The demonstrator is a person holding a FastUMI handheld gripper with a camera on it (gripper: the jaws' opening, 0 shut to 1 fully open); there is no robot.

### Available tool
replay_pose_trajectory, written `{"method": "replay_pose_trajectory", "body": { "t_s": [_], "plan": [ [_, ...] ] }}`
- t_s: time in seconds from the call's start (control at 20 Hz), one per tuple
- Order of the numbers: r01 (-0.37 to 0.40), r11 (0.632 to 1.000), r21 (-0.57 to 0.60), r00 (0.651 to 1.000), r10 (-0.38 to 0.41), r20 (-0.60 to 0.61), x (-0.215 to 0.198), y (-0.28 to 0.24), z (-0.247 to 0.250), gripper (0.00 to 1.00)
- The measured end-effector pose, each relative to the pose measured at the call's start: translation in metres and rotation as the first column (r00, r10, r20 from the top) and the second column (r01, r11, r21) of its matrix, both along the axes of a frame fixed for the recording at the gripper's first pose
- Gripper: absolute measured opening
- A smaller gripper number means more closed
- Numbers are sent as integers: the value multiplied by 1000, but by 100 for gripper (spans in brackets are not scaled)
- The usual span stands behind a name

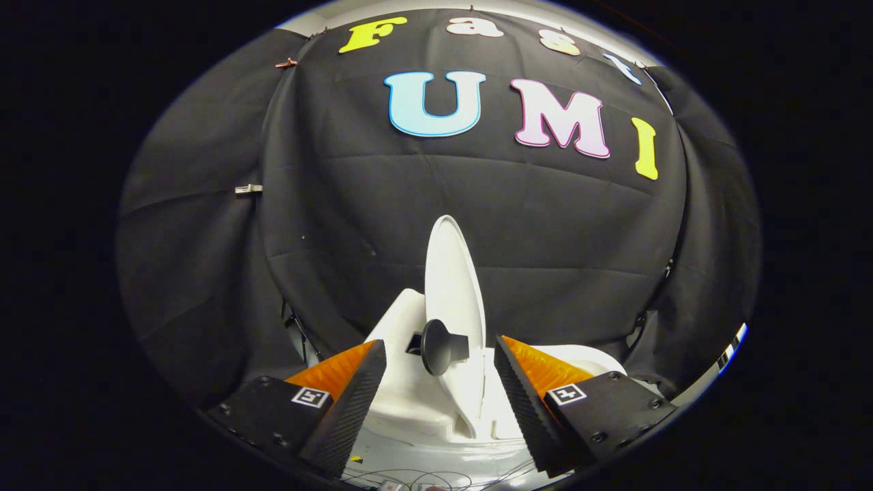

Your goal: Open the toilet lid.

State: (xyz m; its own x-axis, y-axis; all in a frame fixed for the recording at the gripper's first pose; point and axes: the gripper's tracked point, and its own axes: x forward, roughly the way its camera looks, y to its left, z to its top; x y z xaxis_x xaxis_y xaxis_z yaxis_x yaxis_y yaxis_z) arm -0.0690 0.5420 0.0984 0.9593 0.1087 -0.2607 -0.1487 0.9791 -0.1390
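toilet lid (451, 273) x1, raised | knob (436, 346) x1 | tongs (440, 382) x1, 2 fingers apart | toilet (409, 402) x1

wall: black cloth (382, 225), creased, clipped at seams | strip above: pale | surface below: white, thin wires (436, 477)

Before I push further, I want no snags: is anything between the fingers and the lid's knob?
Nothing visible. The gripper is open, and the black knob on the raised lid sits between the fingers, touched by neither. Behind the lid there is just the black cloth wall.
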Motion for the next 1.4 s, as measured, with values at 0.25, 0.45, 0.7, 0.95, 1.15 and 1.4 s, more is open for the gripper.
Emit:
{"method": "replay_pose_trajectory", "body": {
  "t_s": [0.25,0.45,0.7,0.95,1.15,1.4],
  "plan": [
    [-53,998,32,999,53,13,-15,-19,19,100],
    [-58,998,30,998,57,38,-18,-55,28,100],
    [-53,997,47,994,48,95,-10,-115,41,100],
    [-2,999,38,987,-5,159,6,-192,55,99],
    [26,997,71,981,-39,192,14,-244,63,99],
    [44,996,80,974,-60,217,21,-281,68,99]
  ]
}}
